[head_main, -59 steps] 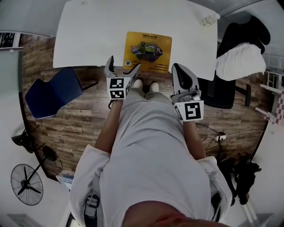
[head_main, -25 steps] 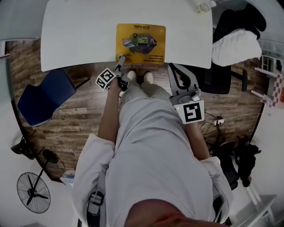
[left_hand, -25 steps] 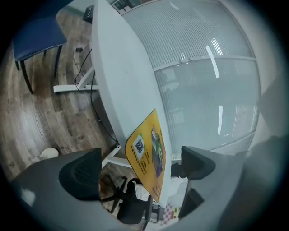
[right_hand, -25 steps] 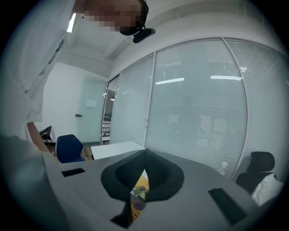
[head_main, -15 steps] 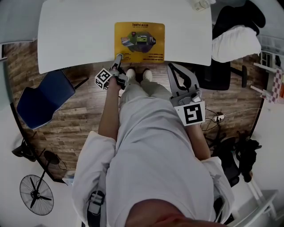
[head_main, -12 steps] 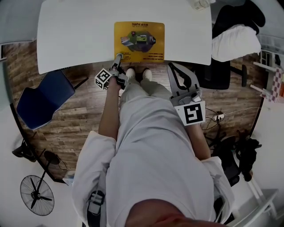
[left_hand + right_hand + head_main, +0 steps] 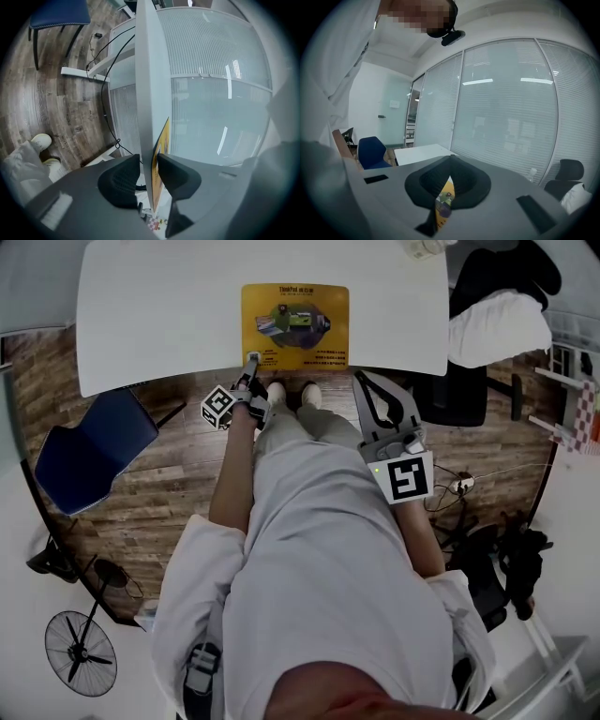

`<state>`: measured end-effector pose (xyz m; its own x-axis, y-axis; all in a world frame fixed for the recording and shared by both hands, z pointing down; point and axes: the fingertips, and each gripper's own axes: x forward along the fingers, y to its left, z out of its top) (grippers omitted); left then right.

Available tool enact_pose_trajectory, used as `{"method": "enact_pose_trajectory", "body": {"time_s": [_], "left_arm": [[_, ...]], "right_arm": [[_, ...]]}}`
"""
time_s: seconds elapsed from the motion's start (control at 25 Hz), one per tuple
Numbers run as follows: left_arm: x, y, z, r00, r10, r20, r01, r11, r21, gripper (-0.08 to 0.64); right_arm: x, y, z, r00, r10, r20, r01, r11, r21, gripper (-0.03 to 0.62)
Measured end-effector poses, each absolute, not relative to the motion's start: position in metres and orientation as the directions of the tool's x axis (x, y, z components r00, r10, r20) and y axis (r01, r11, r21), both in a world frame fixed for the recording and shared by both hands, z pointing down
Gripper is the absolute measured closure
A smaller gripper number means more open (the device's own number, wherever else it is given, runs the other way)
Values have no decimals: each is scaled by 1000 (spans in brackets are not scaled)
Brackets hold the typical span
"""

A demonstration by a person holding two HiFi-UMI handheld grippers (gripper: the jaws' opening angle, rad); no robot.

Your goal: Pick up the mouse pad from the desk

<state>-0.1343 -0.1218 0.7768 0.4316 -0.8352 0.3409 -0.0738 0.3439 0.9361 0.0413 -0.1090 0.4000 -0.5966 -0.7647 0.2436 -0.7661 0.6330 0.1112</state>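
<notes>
At the near left corner of the yellow mouse pad (image 7: 294, 326), the left tool (image 7: 251, 360) now lies rolled onto its side, where a couple of seconds ago it stood upright. Its jaws have just been closing and appear to pinch the pad together with the front lip of the white surface (image 7: 159, 315) it lies on. The grasp looks made, so drawing the pad off comes next. Right of the pad, the right tool (image 7: 362, 379) hangs off the surface's edge, jaws together, empty.

White surface (image 7: 150, 315) from above.
Yellow mouse pad (image 7: 294, 324) at its near edge; small white object (image 7: 424, 249) at the far-right corner.
</notes>
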Motion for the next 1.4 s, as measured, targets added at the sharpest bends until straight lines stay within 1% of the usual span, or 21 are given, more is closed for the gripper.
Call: {"method": "enact_pose_trajectory", "body": {"time_s": [0.08,0.2,0.4,0.96,1.16,1.4], "left_arm": [[-134,-123,775,433,-836,336,-82,335,939,459],[-134,-123,775,431,-836,339,-89,335,938,463],[-135,-122,773,413,-838,357,-95,351,932,465],[-136,-119,774,373,-850,372,-22,393,919,466],[-136,-117,774,375,-848,376,-30,394,919,474],[-137,-112,769,374,-851,370,-43,382,923,523]], "right_arm": [[40,-110,399,-599,-763,242,-764,636,112,592],[40,-112,400,-599,-763,243,-764,635,111,592],[41,-114,396,-598,-765,237,-766,633,113,592],[47,-118,395,-591,-775,221,-775,622,108,592],[47,-118,395,-592,-775,220,-775,622,108,592],[46,-115,394,-595,-773,219,-772,626,109,592]]}}
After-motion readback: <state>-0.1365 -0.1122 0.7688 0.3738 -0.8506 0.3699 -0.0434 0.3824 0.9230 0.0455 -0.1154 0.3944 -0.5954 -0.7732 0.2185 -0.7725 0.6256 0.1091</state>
